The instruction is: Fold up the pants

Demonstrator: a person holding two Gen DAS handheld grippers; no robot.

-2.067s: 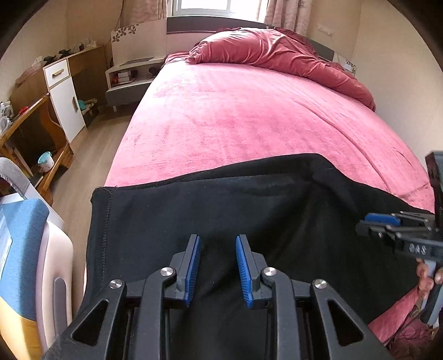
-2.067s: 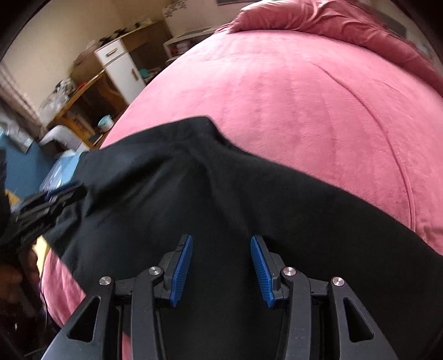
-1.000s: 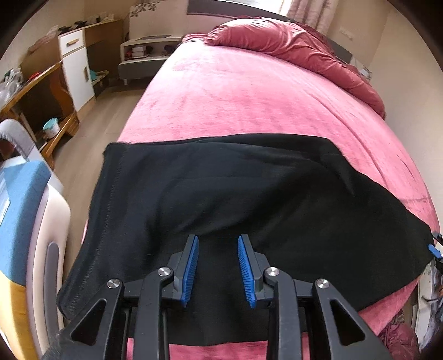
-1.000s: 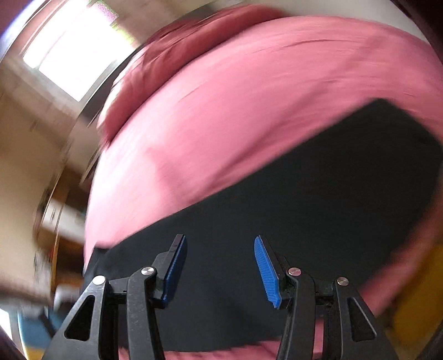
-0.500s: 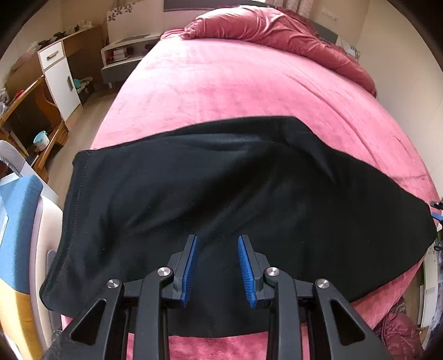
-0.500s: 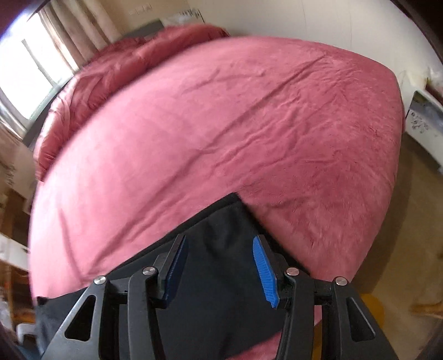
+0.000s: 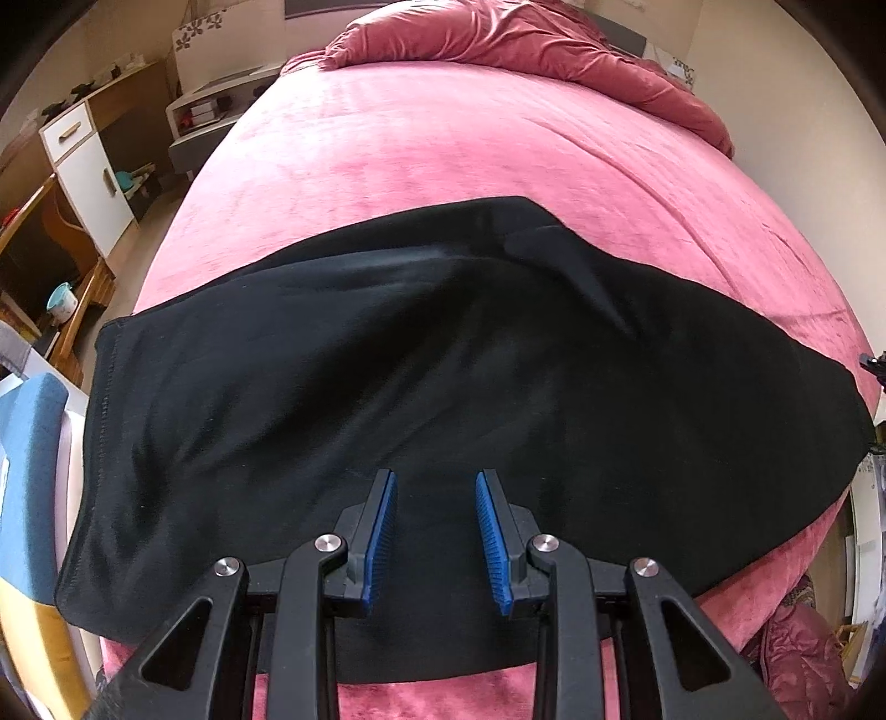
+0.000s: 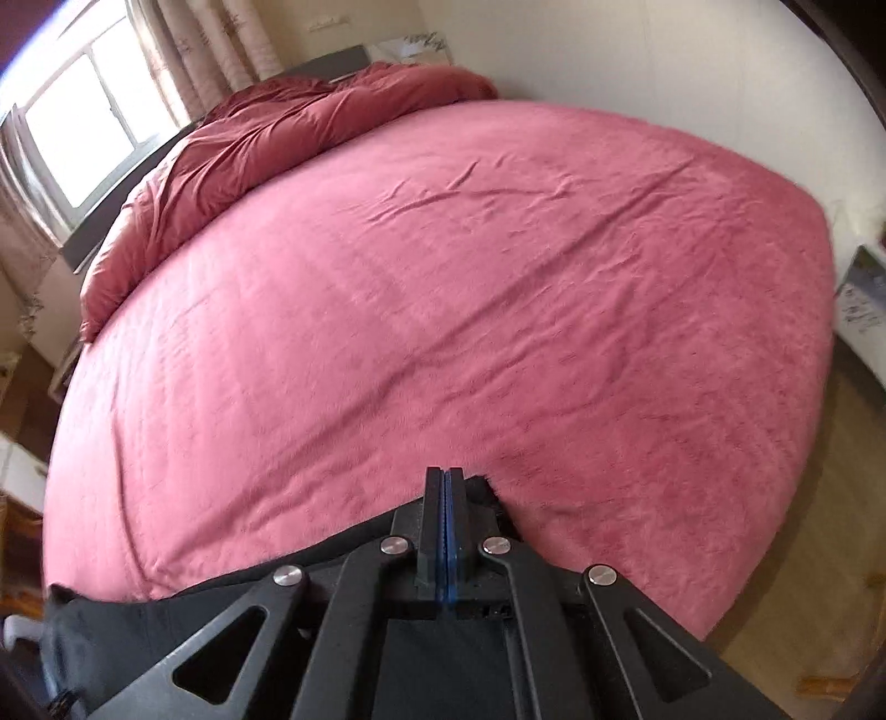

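Black pants lie spread across the near end of a pink bed, one end hanging off the left edge. My left gripper is open and empty, hovering over the near edge of the pants at their middle. My right gripper is shut at the far right end of the pants, with black cloth right at its fingertips; the pinched cloth itself is hidden by the jaws. A tip of the right gripper shows at the right edge of the left wrist view.
A crumpled red duvet lies at the head of the bed. A desk and white cabinet stand left of the bed, and a blue and white chair is close at the near left. A wall runs along the bed's right side.
My right gripper swung to the right end of the pants and closed from open to shut there. The left gripper stayed open and rose slightly over the pants.
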